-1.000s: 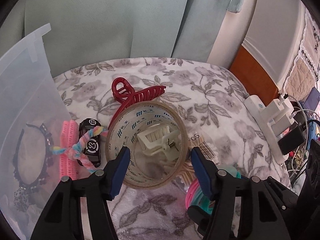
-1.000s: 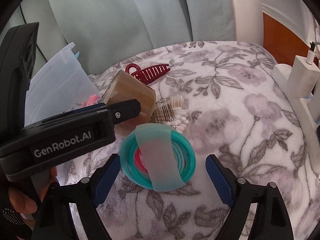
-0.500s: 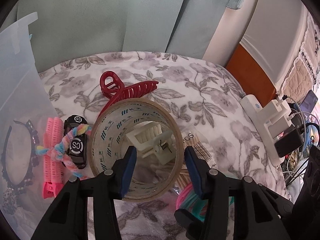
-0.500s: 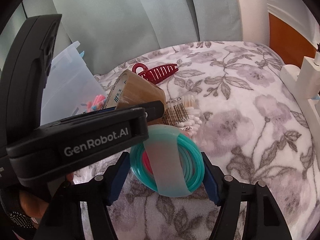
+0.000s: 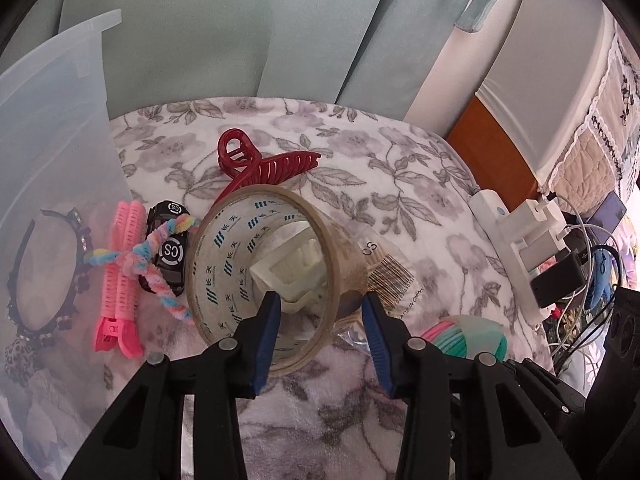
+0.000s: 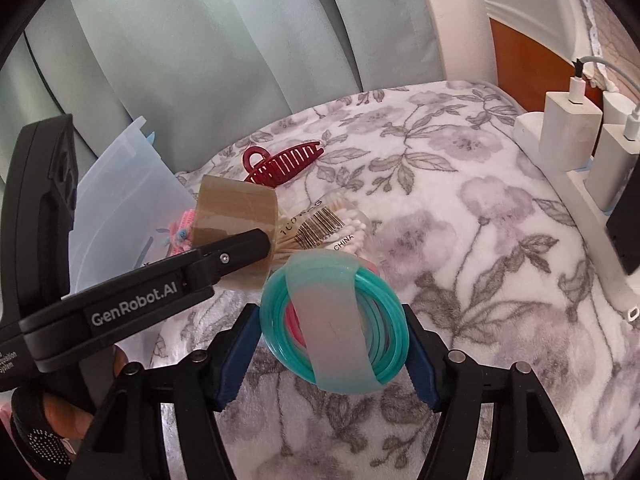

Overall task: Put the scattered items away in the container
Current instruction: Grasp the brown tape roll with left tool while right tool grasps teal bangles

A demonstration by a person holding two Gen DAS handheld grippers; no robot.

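A brown tape roll [image 5: 224, 264] lies tilted on the flowered blanket. My left gripper [image 5: 322, 324] straddles its right wall, one finger inside the ring and one outside; the jaws are closing and a gap still shows at the inner pad. Through the ring I see a cream hair claw [image 5: 296, 272]. My right gripper [image 6: 334, 344] is shut on a bundle of teal rings [image 6: 332, 320] wrapped in a pale band, both pads pressing on its sides. The translucent plastic box [image 5: 52, 140] stands at the left, with a dark headband [image 5: 24, 272] showing through its wall.
A red claw clip [image 5: 268, 168] lies behind the tape, a pack of cotton swabs [image 6: 332, 228] to its right. Pink rollers [image 5: 120, 272], a black toy car [image 5: 168, 248] and a pastel twist [image 5: 160, 280] sit by the box. A power strip with chargers [image 6: 576, 148] lines the right edge.
My left jaws have narrowed from outside the tape roll to straddling its right wall. My right jaws have closed from wide apart onto the teal ring bundle.
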